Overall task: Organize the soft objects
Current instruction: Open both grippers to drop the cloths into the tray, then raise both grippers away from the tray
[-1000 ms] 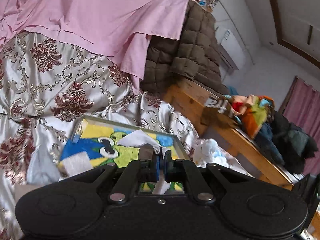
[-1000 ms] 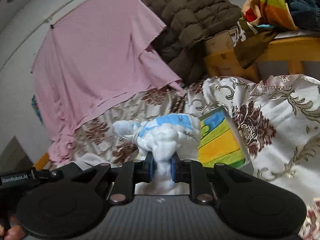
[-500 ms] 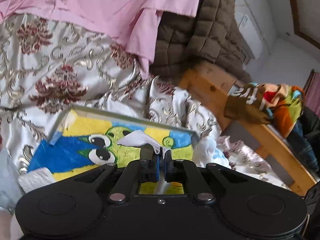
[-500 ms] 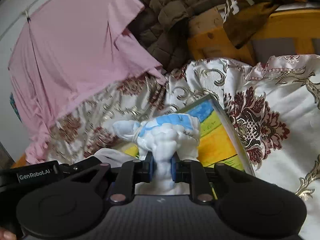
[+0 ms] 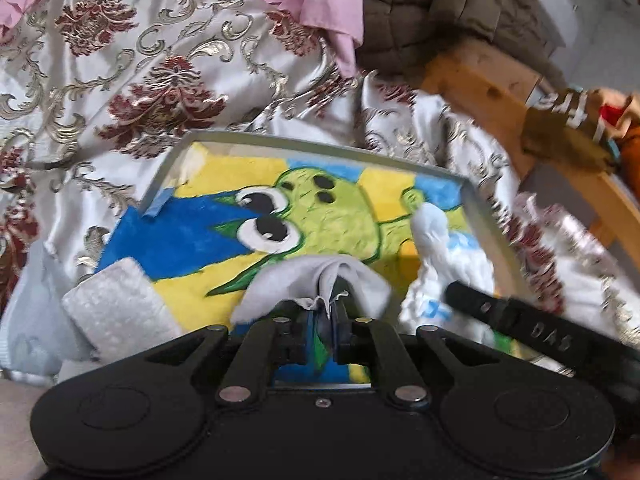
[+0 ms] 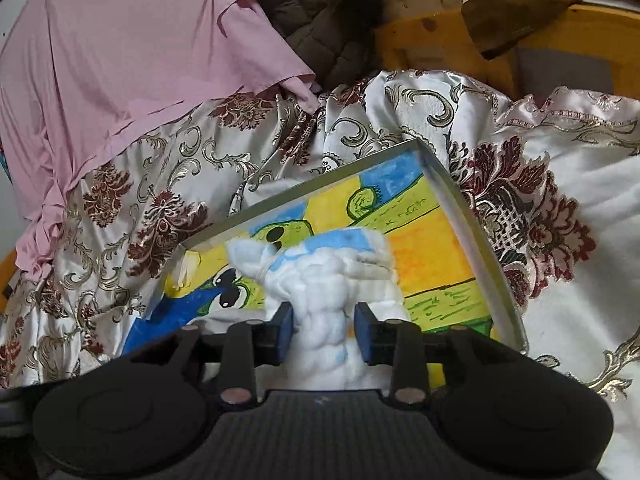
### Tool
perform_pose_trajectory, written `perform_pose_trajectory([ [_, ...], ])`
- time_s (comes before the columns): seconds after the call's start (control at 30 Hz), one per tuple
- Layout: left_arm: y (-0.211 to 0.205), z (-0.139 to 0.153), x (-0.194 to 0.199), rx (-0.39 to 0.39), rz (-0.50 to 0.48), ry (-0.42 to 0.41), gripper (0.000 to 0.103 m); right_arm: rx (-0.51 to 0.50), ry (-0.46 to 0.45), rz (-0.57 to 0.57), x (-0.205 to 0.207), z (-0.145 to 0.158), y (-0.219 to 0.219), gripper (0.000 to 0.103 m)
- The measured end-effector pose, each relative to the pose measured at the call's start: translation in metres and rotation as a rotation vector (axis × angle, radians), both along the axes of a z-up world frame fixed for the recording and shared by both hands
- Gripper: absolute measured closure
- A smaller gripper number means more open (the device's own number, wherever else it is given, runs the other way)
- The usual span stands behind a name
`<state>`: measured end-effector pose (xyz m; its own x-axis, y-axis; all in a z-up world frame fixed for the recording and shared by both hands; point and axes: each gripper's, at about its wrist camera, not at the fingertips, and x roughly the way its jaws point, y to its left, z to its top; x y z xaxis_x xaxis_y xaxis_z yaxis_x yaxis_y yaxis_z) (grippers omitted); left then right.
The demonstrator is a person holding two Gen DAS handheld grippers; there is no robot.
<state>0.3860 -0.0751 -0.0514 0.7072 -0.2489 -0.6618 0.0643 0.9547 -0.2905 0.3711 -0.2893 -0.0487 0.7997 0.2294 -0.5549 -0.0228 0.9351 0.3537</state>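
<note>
A shallow grey-rimmed tray [image 5: 320, 142] [image 6: 312, 188] with a cartoon frog painted inside lies on the patterned bedspread. My left gripper [image 5: 325, 320] is low over its near edge. Its jaws are opening, a narrow gap shows, and a fold of the grey cloth [image 5: 288, 284] still lies between them while the rest spreads on the tray. My right gripper [image 6: 325, 330] is opening too. Its blue pads [image 6: 286, 328] stand just clear of the white-and-blue plush toy [image 6: 332, 276] [image 5: 444, 264], which rests in the tray. A white fluffy folded towel [image 5: 116, 308] sits at the tray's left corner.
The satin bedspread [image 5: 120, 80] with red flowers surrounds the tray. A pink sheet [image 6: 120, 40] hangs at the back, a brown quilted jacket [image 5: 432, 8] beside it. A wooden bed frame [image 5: 492, 80] with piled clothes runs along the right.
Both grippers have come down closer to the tray. The right jaws have parted from the plush toy, and the left jaws have loosened on the grey cloth, which now lies on the tray.
</note>
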Motion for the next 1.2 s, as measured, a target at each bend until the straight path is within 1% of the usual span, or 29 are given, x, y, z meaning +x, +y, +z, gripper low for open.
perform_pose_trajectory([
  [0.03,0.000,0.001,-0.003,0.008,0.007,-0.005,0.087,0.001,-0.007,-0.002,-0.001,0.001,-0.001,0.051],
  [0.07,0.001,0.001,-0.004,0.015,0.018,-0.008,0.085,0.000,-0.019,-0.006,-0.003,0.001,-0.001,0.048],
  [0.13,0.003,0.003,-0.008,0.011,0.032,-0.008,0.075,-0.004,-0.021,-0.006,-0.005,0.004,-0.002,0.040],
  [0.17,0.004,0.004,-0.010,0.009,0.039,-0.008,0.071,-0.002,-0.024,-0.009,-0.006,0.005,-0.003,0.038],
  [0.23,0.007,0.009,-0.016,0.009,0.053,-0.022,0.059,-0.003,-0.035,-0.012,-0.011,0.010,-0.005,0.031],
  [0.27,0.009,0.012,-0.020,0.006,0.057,-0.031,0.057,-0.010,-0.041,-0.011,-0.013,0.013,-0.004,0.029],
  [0.33,0.012,0.018,-0.028,0.003,0.065,-0.049,0.046,-0.028,-0.064,-0.008,-0.021,0.021,-0.003,0.023],
  [0.37,0.013,0.021,-0.033,0.005,0.072,-0.062,0.043,-0.033,-0.079,-0.004,-0.026,0.025,-0.002,0.021],
  [0.43,0.017,0.029,-0.048,0.010,0.082,-0.107,0.033,-0.037,-0.108,0.008,-0.036,0.035,-0.001,0.016],
  [0.47,0.019,0.034,-0.056,0.009,0.088,-0.135,0.032,-0.039,-0.123,0.008,-0.042,0.040,-0.001,0.015],
  [0.53,0.025,0.045,-0.074,0.003,0.101,-0.204,0.023,-0.044,-0.156,0.006,-0.057,0.050,-0.002,0.011],
  [0.57,0.028,0.050,-0.083,0.007,0.104,-0.235,0.021,-0.051,-0.173,0.006,-0.065,0.055,-0.001,0.010],
  [0.67,0.031,0.067,-0.110,0.047,0.120,-0.319,0.016,-0.082,-0.234,0.019,-0.087,0.072,0.002,0.005],
  [0.73,0.032,0.077,-0.130,0.074,0.122,-0.369,0.007,-0.108,-0.285,0.027,-0.106,0.082,0.006,0.002],
  [0.8,0.035,0.086,-0.150,0.088,0.139,-0.415,0.001,-0.139,-0.332,0.010,-0.127,0.090,0.011,0.000],
  [0.87,0.039,0.093,-0.168,0.080,0.149,-0.438,0.001,-0.161,-0.375,0.005,-0.148,0.095,0.016,0.000],
  [0.93,0.045,0.098,-0.187,0.061,0.156,-0.449,0.001,-0.190,-0.404,0.005,-0.167,0.100,0.022,0.000],
  [1.07,0.057,0.105,-0.220,0.050,0.180,-0.473,0.001,-0.233,-0.451,0.004,-0.198,0.109,0.034,0.000],
  [1.2,0.067,0.110,-0.252,0.082,0.188,-0.498,0.001,-0.263,-0.491,-0.026,-0.228,0.116,0.044,0.000],
])
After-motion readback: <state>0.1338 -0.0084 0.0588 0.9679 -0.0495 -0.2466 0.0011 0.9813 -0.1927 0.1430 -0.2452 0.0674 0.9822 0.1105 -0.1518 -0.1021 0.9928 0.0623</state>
